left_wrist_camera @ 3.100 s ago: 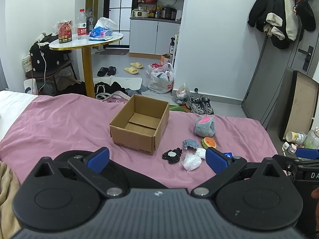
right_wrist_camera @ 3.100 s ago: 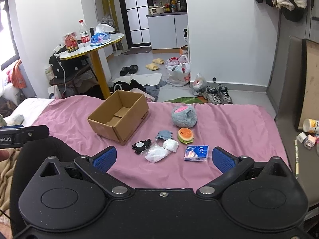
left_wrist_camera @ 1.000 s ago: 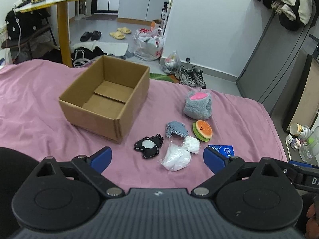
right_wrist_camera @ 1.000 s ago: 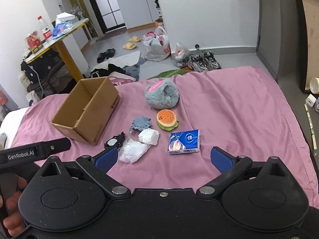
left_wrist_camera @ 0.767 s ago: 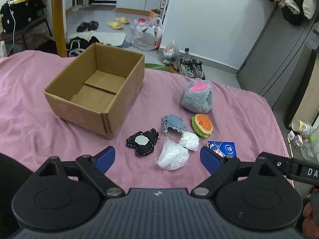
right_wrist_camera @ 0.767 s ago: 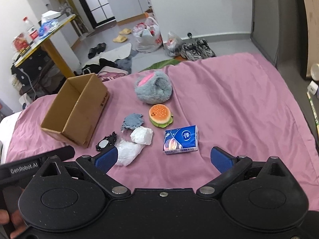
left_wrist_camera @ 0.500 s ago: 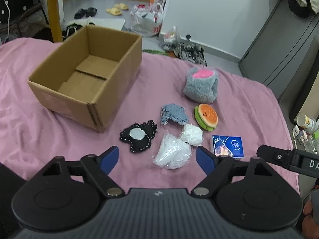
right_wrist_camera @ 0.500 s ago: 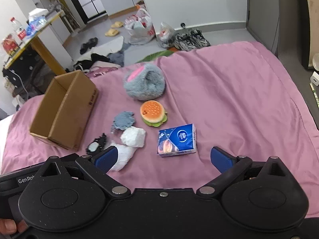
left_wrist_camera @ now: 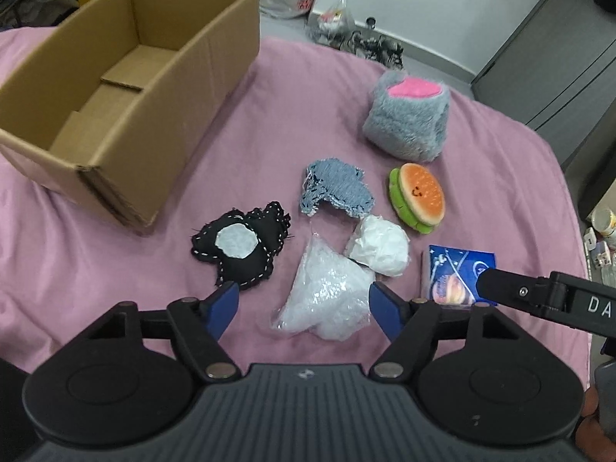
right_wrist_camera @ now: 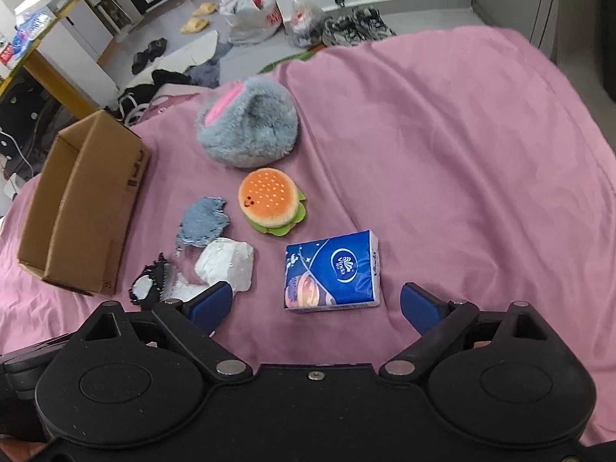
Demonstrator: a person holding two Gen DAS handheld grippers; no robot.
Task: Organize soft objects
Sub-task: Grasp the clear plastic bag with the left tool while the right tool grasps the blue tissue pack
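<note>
My left gripper (left_wrist_camera: 303, 302) spreads wide around a clear plastic bag (left_wrist_camera: 327, 296); my right gripper (right_wrist_camera: 315, 304) spreads wide, empty, over a blue tissue pack (right_wrist_camera: 332, 272).

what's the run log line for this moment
left gripper: open, over plastic bag | right gripper: open, over tissue pack | cardboard box: empty

We see the box (left_wrist_camera: 127, 88) left of the burger toy (left_wrist_camera: 417, 198), the tissue pack (right_wrist_camera: 333, 271) nearer us, the plush (right_wrist_camera: 250, 131) behind.

right hand-held gripper (left_wrist_camera: 546, 294) hides part of the tissue pack (left_wrist_camera: 446, 269).
</note>
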